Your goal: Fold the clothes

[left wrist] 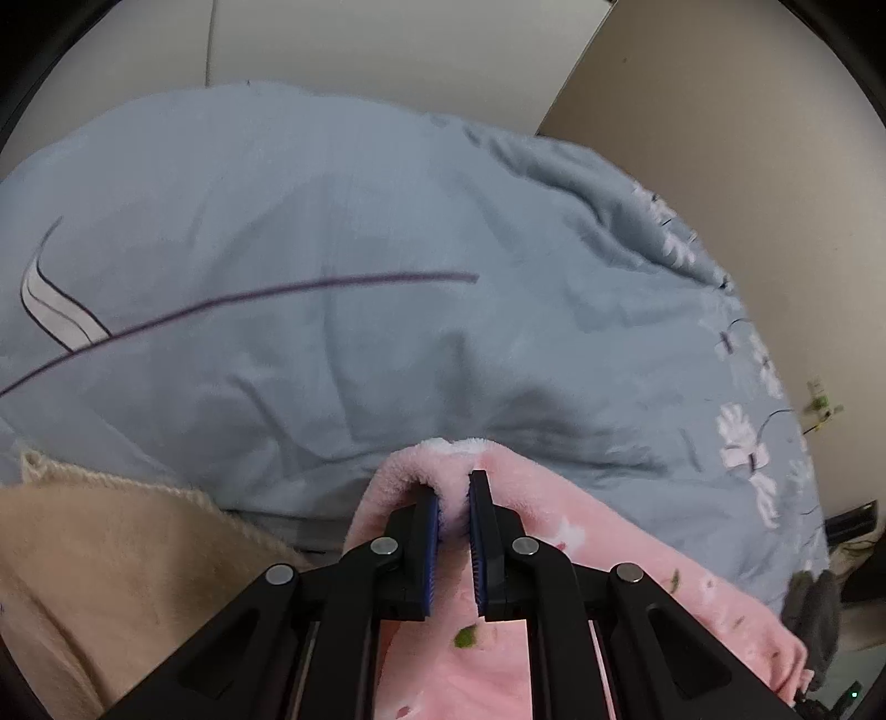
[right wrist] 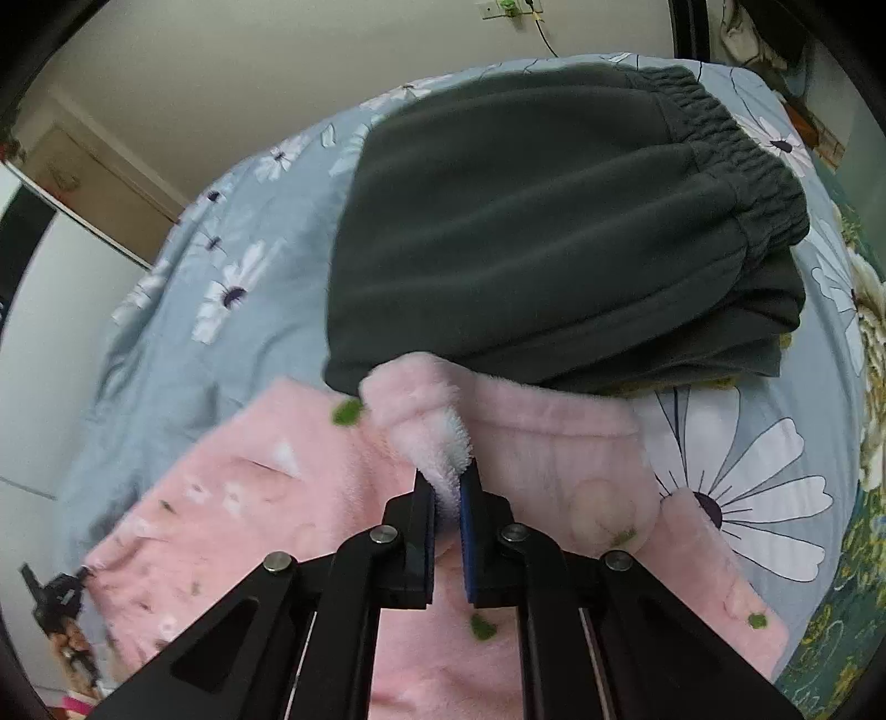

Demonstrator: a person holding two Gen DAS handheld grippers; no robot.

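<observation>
A pink fleece garment (left wrist: 554, 531) with small flowers and green leaves lies on the bed. My left gripper (left wrist: 454, 487) is shut on a fold of its edge, which bulges out past the fingertips. In the right wrist view the same pink garment (right wrist: 266, 498) spreads below, and my right gripper (right wrist: 447, 484) is shut on another bunched edge of it with a white fluffy inner side. A dark grey folded garment (right wrist: 542, 221) with an elastic waistband lies just beyond the pink one.
A light blue duvet (left wrist: 332, 221) with white flowers covers the bed and also shows in the right wrist view (right wrist: 183, 288). A beige knit garment (left wrist: 99, 565) lies at lower left. A wall (left wrist: 720, 138) stands behind. A socket with a cable (right wrist: 509, 8) is on the far wall.
</observation>
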